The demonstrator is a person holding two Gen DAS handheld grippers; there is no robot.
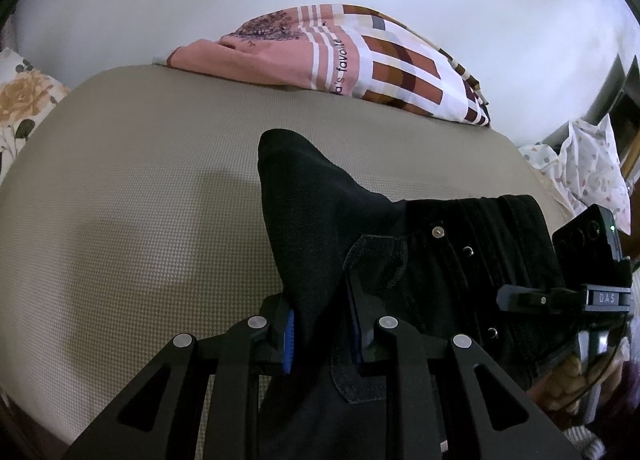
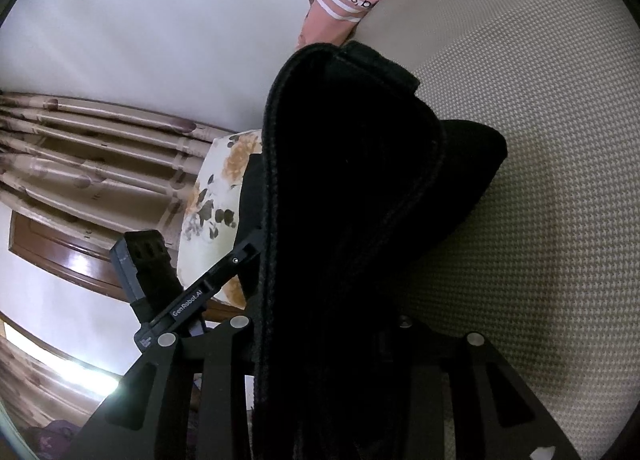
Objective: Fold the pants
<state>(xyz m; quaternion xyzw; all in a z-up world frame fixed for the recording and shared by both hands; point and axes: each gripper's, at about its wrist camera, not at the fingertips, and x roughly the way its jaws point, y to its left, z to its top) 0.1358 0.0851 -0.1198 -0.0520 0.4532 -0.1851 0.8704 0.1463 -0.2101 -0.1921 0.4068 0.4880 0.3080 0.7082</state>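
Pants point(image 1: 420, 260) are clamped by left gripper point(image 1: 322, 334) and right gripper point(image 2: 332, 340) above the mattress point(image 1: 140, 199). Fabric could be dropped if either grip slackens.

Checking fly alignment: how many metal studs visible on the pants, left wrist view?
3 on the black pants: one brass at the waistband, one just below, one lowest. Folds may hide more.
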